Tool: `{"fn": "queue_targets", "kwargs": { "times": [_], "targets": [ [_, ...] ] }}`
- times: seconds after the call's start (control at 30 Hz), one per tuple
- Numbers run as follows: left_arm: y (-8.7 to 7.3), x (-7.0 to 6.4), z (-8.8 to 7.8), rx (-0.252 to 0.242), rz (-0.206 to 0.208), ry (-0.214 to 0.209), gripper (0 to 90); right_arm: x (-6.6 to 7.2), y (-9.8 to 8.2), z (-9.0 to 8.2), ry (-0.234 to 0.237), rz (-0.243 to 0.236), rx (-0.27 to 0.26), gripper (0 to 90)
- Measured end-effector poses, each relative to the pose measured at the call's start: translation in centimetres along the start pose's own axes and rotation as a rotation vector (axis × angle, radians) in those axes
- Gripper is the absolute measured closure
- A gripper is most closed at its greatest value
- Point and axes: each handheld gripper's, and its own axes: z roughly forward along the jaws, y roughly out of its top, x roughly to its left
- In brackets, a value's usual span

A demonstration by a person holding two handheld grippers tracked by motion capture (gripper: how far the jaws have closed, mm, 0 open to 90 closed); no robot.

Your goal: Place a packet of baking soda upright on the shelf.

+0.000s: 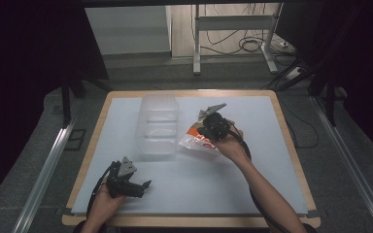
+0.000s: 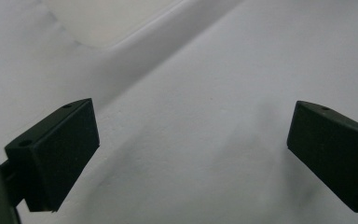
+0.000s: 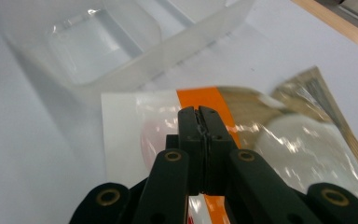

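Two risks stand out to me from this position. First, the right gripper point(image 3: 199, 122) has its fingers point(image 3: 189, 135) pressed together over the glossy packet point(image 3: 279, 140), and I cannot tell how much film, if any, is actually pinched between the pads; a thin bite on slick foil could slip free once I lift or swing toward the clear plastic container point(image 1: 158, 127). Second, the packet is limp and wide, so it may sag, catch on the container's near wall and fold or drag the light container across the table point(image 1: 252, 184) rather than drop in. Position notes: the packet lies flat on the white table just to the right of the container in the high view, directly under the right gripper point(image 1: 212, 127), its orange stripe running beneath the closed fingertips and its silvery end spreading off to one side. My left gripper point(image 1: 135, 187) sits well apart near the table's front edge, fingers point(image 2: 56, 154) spread wide with nothing but bare table between them, so it is not steadying the container.
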Motion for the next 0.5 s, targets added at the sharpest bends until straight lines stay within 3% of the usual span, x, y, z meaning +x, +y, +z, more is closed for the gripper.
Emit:
{"fn": "queue_targets", "kwargs": {
  "times": [0.3, 0.5],
  "targets": [
    [0.0, 0.0, 0.0, -0.007, -0.005, -0.007, 2.3, 0.3, 2.2, 5.1, 0.006, -0.006, 0.04, 88.2],
    [0.0, 0.0, -0.1, -0.009, -0.006, -0.01, 2.3, 0.1, 2.5, 7.6, -0.011, 0.001, 0.094, 87.8]
  ]
}}
